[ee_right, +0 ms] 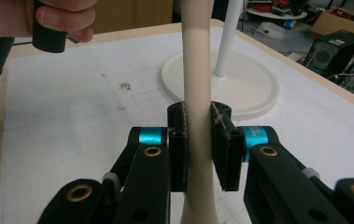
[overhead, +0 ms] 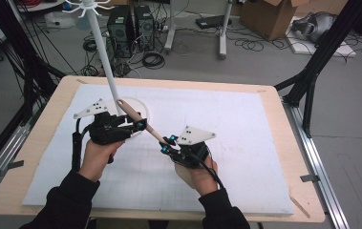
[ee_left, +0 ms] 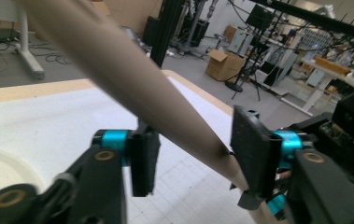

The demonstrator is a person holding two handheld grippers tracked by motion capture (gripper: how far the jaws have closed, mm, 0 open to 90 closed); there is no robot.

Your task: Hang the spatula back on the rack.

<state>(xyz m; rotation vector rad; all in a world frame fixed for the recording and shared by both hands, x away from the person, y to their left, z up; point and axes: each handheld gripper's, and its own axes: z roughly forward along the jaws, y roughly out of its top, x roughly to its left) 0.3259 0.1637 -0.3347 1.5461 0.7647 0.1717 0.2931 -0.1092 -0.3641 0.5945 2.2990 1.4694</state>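
Your left gripper (overhead: 140, 125) has its jaws partly open around the thick end of the wooden rod (overhead: 143, 123); in the left gripper view the rod (ee_left: 142, 98) runs between the pads, and I cannot tell whether they press on it yet. The rod hangs above the white mat (overhead: 245, 143) near the table's middle, slanting toward its near edge from beside the stand's round base (overhead: 143, 109). Expect it to be stiff, light and smooth, so it may slide or twist in a weak pinch; take it square across the thicker part. Your right gripper (overhead: 167, 144) is clamped tight on the narrow end (ee_right: 197, 140), which steadies it.
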